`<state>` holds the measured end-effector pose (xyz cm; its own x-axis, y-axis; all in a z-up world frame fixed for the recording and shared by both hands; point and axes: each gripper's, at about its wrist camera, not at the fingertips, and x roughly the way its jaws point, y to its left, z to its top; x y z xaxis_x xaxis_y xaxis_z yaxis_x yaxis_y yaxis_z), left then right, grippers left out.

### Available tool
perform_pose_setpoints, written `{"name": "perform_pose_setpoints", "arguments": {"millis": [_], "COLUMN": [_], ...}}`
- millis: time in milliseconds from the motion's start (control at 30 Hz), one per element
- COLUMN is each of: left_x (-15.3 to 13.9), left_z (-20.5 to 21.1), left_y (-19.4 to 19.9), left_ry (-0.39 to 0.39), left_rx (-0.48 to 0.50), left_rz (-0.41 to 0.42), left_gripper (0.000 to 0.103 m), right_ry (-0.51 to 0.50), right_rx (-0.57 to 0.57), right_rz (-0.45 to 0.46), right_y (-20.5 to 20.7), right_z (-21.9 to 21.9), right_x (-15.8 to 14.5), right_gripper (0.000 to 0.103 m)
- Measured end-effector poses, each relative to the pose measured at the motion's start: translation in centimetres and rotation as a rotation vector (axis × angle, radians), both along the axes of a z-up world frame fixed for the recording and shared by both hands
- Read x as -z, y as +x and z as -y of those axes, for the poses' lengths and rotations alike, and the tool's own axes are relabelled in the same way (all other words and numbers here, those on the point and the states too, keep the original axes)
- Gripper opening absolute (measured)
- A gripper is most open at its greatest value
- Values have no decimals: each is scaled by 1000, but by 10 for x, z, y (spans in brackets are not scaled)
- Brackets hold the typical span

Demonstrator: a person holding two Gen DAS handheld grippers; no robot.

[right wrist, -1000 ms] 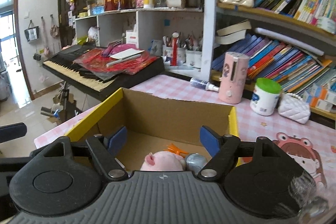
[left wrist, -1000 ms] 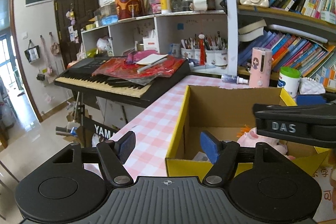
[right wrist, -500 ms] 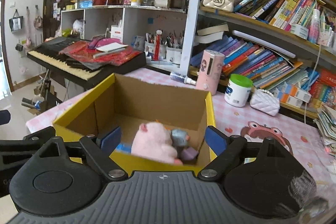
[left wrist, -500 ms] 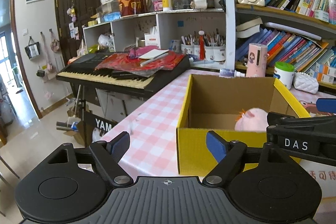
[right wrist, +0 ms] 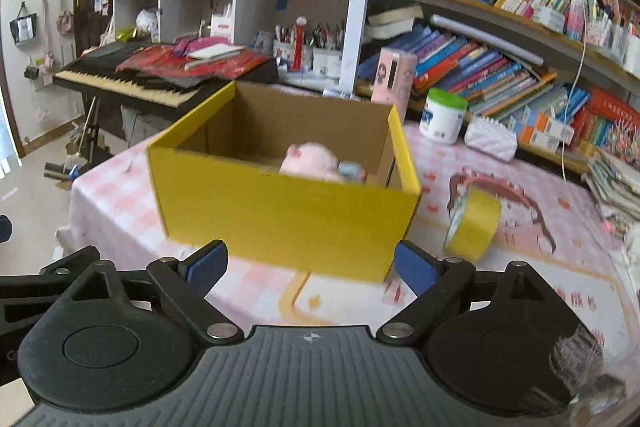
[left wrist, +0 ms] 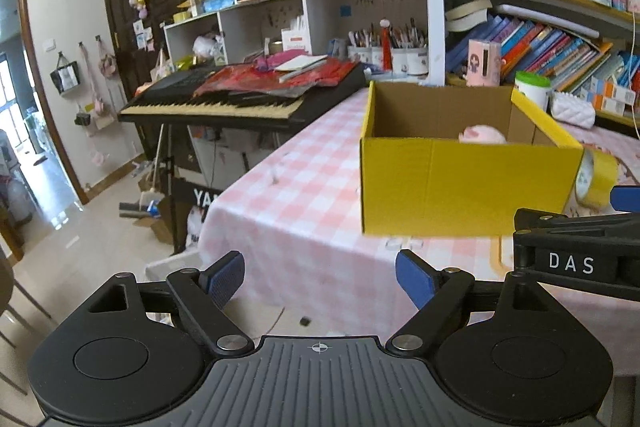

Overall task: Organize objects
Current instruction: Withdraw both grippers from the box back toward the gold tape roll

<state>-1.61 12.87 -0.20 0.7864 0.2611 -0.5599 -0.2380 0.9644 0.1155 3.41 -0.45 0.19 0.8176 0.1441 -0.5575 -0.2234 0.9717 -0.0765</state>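
While standing on the pink checked tablecloth (left wrist: 304,195), near the table's front edge, yellow cardboard box (right wrist: 280,211) open at the top. Behind it, black keyboard (left wrist: 224,103) with red papers on top. Inside the box, pink plush toy (right wrist: 310,157), against the right wall, touching a small grey thing (right wrist: 352,171). Just right of the box, yellow tape roll (right wrist: 474,223), tilted on the cloth. Left gripper (left wrist: 320,277) spread wide, empty. Right gripper (right wrist: 310,265) also spread wide, holding nothing.
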Motion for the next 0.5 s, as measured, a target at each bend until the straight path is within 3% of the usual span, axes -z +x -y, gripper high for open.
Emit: {"name": "perform_pose_setpoints", "arguments": {"millis": [233,500], "left_x": [11,20], "left_z": [-2,12], "left_y": [-30,-40], "left_ry": [18,28], "left_rx": [15,100], "left_rz": [-47,-93], "left_gripper": [85,85], "right_ry": [19,44], "right_rx": [6,58], "right_rz": [-48,-99], "right_y": [-35,-57], "right_z": [-1,13], "right_x": [16,28], "right_gripper": [92,93]}}
